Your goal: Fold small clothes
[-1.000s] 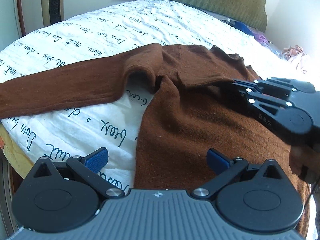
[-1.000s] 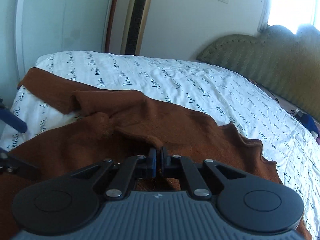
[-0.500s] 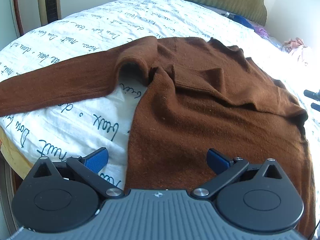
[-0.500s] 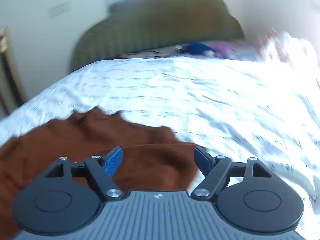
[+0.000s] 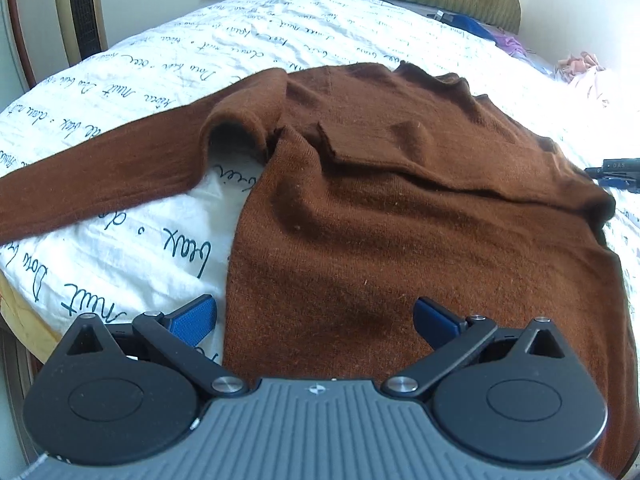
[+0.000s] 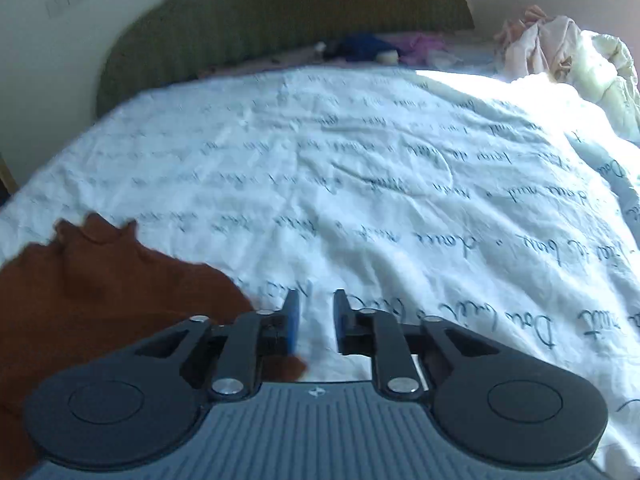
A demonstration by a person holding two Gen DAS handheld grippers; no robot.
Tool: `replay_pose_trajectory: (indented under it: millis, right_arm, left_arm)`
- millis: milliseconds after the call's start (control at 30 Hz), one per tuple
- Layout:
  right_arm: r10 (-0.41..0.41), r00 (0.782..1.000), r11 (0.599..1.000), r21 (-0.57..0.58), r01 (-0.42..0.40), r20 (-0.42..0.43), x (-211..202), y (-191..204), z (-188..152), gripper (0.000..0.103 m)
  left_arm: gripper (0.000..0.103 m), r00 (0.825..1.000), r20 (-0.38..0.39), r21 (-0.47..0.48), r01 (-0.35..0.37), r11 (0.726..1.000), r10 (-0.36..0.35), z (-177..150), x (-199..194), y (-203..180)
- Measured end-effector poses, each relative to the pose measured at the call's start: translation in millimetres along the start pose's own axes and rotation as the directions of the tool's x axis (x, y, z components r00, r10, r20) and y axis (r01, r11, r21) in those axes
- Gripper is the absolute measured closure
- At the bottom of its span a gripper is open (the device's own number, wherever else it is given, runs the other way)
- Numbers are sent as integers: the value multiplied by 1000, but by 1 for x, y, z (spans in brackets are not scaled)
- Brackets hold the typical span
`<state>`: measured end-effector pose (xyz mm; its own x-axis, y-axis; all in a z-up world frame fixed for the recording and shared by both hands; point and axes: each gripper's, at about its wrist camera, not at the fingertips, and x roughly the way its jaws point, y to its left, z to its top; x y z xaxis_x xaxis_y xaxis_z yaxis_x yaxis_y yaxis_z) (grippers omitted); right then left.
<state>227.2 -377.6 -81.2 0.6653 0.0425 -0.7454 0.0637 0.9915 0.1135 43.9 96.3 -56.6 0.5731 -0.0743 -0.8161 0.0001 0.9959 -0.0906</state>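
The brown sweater (image 5: 400, 216) lies flat on the bed (image 6: 400, 184), under the wide-open, empty left tool (image 5: 314, 320) and just left of the closing, empty right tool (image 6: 314, 320).

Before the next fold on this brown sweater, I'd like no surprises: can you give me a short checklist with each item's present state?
1. Left gripper open and empty: ok, jaws wide, nothing between them.
2. Right gripper free of cloth: ok, jaws closing with only white bedspread showing between them.
3. Brown sweater lying on the bed: ok.
4. One sleeve folded across the chest: ok.
5. Other sleeve folded in: not ok, it lies stretched out to the side.
6. Sweater's bottom hem flat: cannot tell, hidden below the left gripper.
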Motion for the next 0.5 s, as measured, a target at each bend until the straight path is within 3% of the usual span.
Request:
replay_pose_trajectory:
  millis: [33,67,167,200,300,367,400,467,500]
  right_arm:
    - [-17,999,1000,7,18,-27,-1,-5,-5,23]
    - [10,1000,1000,24,-10,26,-14,-7,-13,18]
    - [224,971,962,140,-233,82,-48,-14,-42,18]
    - [250,961,949,167,-267,117,-59,-13,-55,18]
    - [252,961,914,298,-275,113,-62,-19,-76,19]
    - [329,937,849,398,-348,118,-50,-30,-86,23]
    - [374,920,808,445,-387,120,-41,-34,-90,28]
    - [437,888,730,521,-443,143,-27,-38,-100,50]
    - [470,870,708,525,-473,150,-22,-36,-102,88]
  left_arm:
    - [0,1000,4,7,-1,1000,1,0,-1,0]
    - [0,1000,11,11,-3,1000,3,1,-1,0]
    - [0,1000,16,-15,7,1000,-6,2,-4,5]
    - [0,1000,16,-21,14,1000,-14,1,-4,6]
    - [0,1000,8,-21,4,1000,-4,2,-3,7]
    - [0,1000,10,-23,5,1000,-4,2,-3,8]
    - [0,1000,9,-23,6,1000,-5,2,-3,8]
    - [0,1000,14,-20,5,1000,-5,3,-3,6]
    - [0,1000,12,-16,3,1000,-3,3,-2,6]
